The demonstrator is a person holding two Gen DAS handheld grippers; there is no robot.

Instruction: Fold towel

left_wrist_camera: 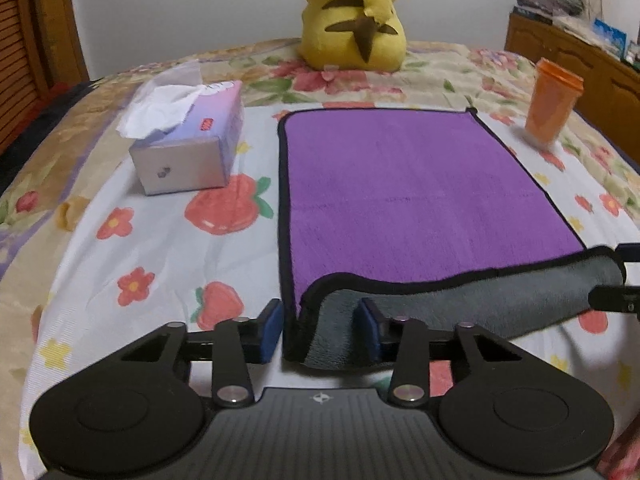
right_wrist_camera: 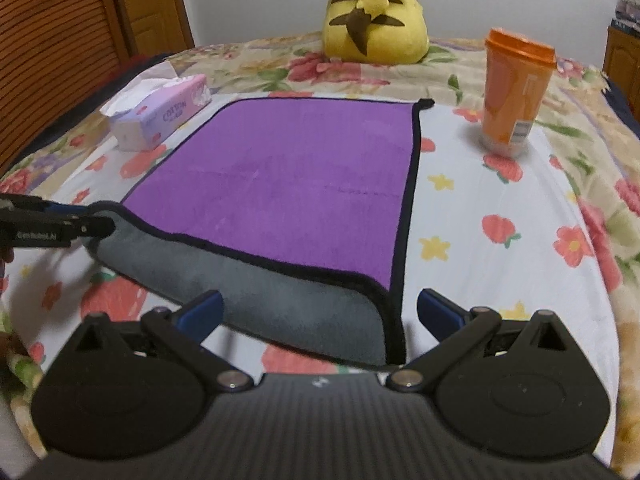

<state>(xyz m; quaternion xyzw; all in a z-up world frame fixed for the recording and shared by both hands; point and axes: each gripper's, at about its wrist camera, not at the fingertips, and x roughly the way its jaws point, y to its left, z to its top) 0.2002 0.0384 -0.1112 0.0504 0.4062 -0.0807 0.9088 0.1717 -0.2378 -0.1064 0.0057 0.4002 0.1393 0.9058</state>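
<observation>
1. Left wrist view: the purple towel lies flat on the bed, between the tissue box and the orange cup. Its near edge is curled up, grey side showing, so it can be folded away. The left claw is spread around the near left corner, not pinching.

2. Right wrist view: the right claw is spread wide around the near right corner. The towel's long side points toward the yellow plush toy.

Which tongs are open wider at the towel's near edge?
The right tongs: spread far wider than the towel corner between them, while the left tongs sit close around their corner.
</observation>
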